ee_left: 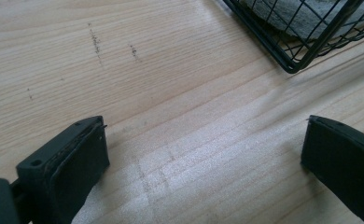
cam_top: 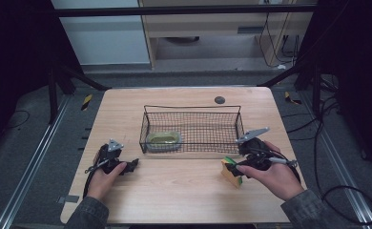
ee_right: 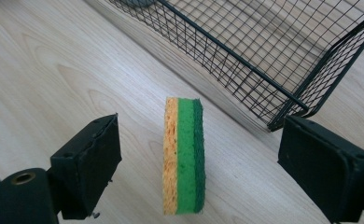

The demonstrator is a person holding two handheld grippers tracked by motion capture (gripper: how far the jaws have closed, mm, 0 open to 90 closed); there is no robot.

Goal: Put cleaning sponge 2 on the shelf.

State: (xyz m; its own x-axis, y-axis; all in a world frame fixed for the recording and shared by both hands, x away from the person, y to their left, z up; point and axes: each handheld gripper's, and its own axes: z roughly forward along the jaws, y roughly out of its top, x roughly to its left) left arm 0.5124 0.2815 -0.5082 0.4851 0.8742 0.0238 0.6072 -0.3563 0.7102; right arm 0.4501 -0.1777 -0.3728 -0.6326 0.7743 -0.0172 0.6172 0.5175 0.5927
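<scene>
On the wooden table (cam_top: 174, 191), the sponge (ee_right: 185, 158) is being framed, standing on edge, between the wide-open right gripper's (ee_right: 199, 163) jaws; the left gripper (ee_left: 203, 158) is being held open over bare wood.

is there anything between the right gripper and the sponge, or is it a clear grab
Nothing visible is in the way. The sponge stands on edge on the table, in the gap of the open right gripper, neither jaw touching it. The wire basket sits beyond it, off to one side.
</scene>
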